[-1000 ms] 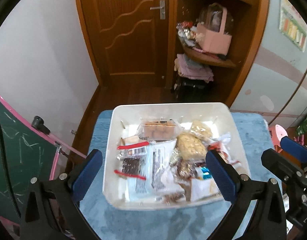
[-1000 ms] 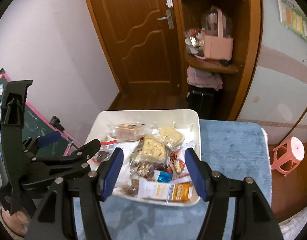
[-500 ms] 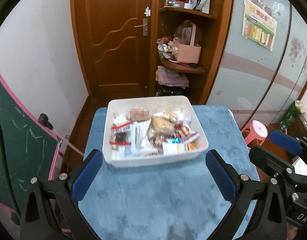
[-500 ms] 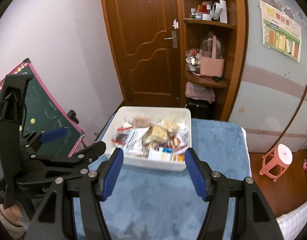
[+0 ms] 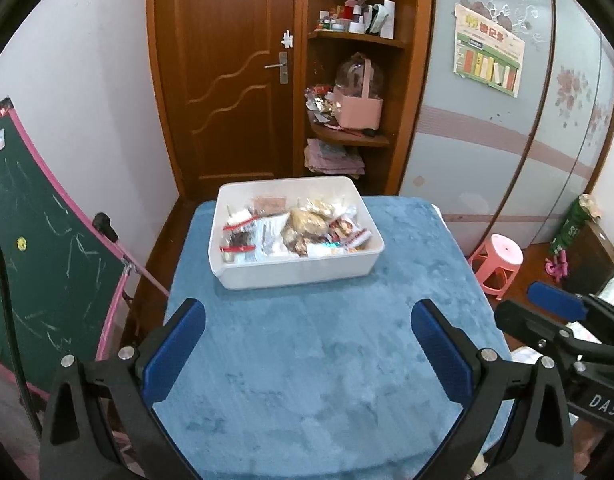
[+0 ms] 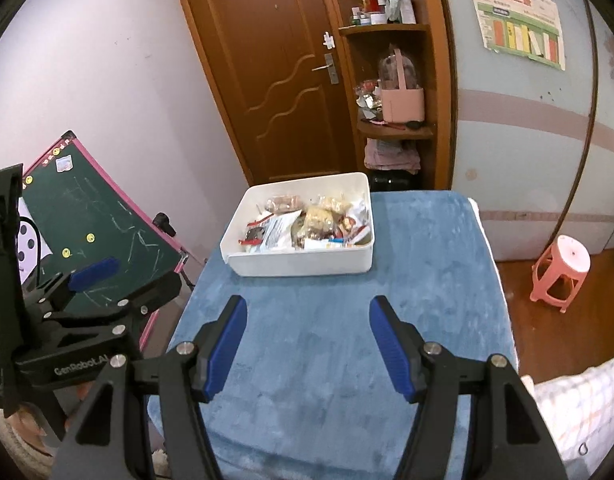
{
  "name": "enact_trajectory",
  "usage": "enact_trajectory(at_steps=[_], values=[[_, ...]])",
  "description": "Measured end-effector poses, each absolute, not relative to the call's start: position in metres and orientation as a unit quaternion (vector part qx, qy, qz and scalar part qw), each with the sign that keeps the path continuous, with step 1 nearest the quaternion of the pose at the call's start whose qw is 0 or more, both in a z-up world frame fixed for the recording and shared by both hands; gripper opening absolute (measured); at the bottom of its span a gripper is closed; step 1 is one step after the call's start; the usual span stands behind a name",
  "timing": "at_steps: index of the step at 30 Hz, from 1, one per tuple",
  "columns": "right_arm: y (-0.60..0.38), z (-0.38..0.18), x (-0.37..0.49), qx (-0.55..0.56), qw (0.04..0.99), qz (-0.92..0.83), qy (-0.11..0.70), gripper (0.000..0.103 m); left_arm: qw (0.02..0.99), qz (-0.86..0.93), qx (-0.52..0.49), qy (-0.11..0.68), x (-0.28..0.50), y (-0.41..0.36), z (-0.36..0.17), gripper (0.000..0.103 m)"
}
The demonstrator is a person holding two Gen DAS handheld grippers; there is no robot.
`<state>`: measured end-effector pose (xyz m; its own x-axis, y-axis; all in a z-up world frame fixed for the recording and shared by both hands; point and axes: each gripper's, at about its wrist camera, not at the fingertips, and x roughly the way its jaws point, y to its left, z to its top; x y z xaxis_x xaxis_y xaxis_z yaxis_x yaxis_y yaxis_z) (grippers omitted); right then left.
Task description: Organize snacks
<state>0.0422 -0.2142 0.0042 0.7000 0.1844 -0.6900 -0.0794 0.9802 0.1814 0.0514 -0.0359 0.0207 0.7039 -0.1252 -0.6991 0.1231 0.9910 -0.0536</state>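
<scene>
A white plastic bin (image 5: 299, 274) (image 6: 307, 264) stands at the far end of a table covered in blue plush cloth (image 5: 319, 360) (image 6: 327, 360). Several wrapped snacks (image 5: 295, 230) (image 6: 307, 226) fill it, among them biscuits and red-striped packets. My left gripper (image 5: 307, 354) hangs open over the near part of the cloth, well short of the bin, with nothing between its blue pads. My right gripper (image 6: 307, 346) is open and empty too, also back from the bin. Each gripper shows at the edge of the other's view.
A green chalkboard with a pink frame (image 5: 35, 248) (image 6: 99, 216) leans at the table's left. Behind the table are a brown door (image 5: 235, 80) and a corner shelf with a pink basket (image 5: 359, 108). A pink stool (image 5: 501, 258) (image 6: 561, 272) stands on the floor at right.
Both grippers have pulled back and up from over the bin, which now looks small and far. More blue cloth lies before them. Both stayed open and empty.
</scene>
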Motion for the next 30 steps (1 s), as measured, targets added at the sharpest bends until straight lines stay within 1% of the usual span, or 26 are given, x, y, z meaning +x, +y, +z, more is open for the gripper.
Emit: enact_trajectory(at_steps=[7,12,16,30], values=[[-0.209,0.0,0.004,0.06,0.933,0.05,0.352,0.065,0.92,-0.054,-0.008,0.388,0.017,-0.043,0.006,0.102],[-0.206,-0.007,-0.01,0.055,0.935,0.046,0.346,0.065,0.917,-0.047,-0.004,0.395,0.011,-0.049,-0.005,0.102],[-0.208,-0.014,-0.014,0.042,0.936,0.032,0.348,0.065,0.918,-0.039,0.006,0.396,0.005,-0.056,-0.011,0.102],[-0.224,-0.027,-0.006,0.064,0.928,0.033,0.365,0.065,0.917,-0.024,0.009,0.399,0.006,-0.063,-0.018,0.102]])
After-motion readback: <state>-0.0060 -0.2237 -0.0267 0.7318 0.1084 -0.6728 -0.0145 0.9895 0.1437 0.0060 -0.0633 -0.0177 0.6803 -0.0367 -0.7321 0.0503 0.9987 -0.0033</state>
